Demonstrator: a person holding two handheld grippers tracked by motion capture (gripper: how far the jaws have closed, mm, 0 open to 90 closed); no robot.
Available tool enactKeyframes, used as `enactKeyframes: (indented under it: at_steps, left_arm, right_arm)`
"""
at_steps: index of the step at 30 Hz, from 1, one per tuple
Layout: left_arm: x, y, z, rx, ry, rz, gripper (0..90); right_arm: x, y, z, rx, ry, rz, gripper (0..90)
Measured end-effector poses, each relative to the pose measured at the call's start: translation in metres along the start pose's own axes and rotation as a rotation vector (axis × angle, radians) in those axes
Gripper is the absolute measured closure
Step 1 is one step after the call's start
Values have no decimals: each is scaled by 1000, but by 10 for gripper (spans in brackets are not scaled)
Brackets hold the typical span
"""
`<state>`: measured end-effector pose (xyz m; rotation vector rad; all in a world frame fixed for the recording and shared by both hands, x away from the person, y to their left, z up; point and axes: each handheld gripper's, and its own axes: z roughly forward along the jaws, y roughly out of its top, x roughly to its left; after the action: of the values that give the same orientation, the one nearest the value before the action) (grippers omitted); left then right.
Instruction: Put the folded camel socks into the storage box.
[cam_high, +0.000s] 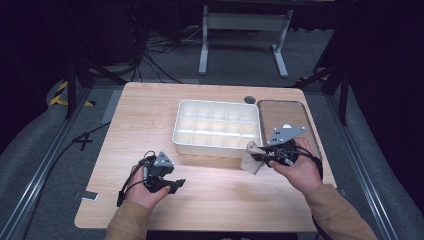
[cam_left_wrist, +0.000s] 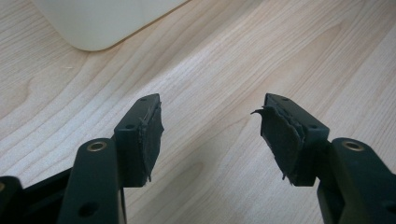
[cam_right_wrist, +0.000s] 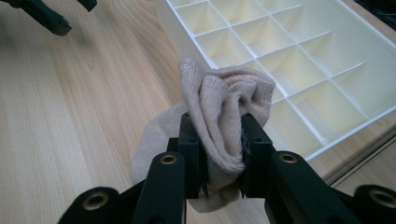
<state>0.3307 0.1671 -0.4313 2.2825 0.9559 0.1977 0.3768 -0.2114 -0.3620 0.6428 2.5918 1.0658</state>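
High view: a wooden counter (cam_high: 150, 125) is seen from above, with a white compartmented tray (cam_high: 217, 128) at its middle, a brown flat tray (cam_high: 283, 117) beside it, the left tool (cam_high: 175, 184) held low over bare wood, and the right tool (cam_high: 258, 157) carrying a beige sock (cam_high: 251, 159) just off the tray's near right corner. Left gripper view: its jaws are shown spread with nothing between them, worn pads (cam_left_wrist: 152, 135) visible, a detail lost from above. Right gripper view: the bunched sock (cam_right_wrist: 224, 107) is shown pinched between pressed jaws just short of the empty compartments (cam_right_wrist: 299, 51), so a carry seems under way, and lowering it into one cell is probably called for next.
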Motion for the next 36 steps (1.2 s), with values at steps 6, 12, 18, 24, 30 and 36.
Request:
enactKeyframes:
  at_steps: [6,12,18,24,30,36]
  left_arm:
    - [1,0,-1,-5,6,-5,393]
    - [2,-1,-1,-4,3,-3,391]
    - [1,-1,-1,1,13,0,393]
    - [1,-2,-2,0,11,-8,392]
    - [1,-4,-2,-2,12,-2,393]
    - [1,-4,-3,-2,10,0,393]
  right_arm:
    - [-13,3,-2,1,-27,-2,744]
    - [-28,8,-5,2,-60,-4,744]
    - [-43,13,-1,-2,-65,-13,742]
    - [-53,16,10,10,-74,-34,741]
    - [-60,19,21,4,-85,-51,741]
    - [-63,22,36,51,-107,-93,740]
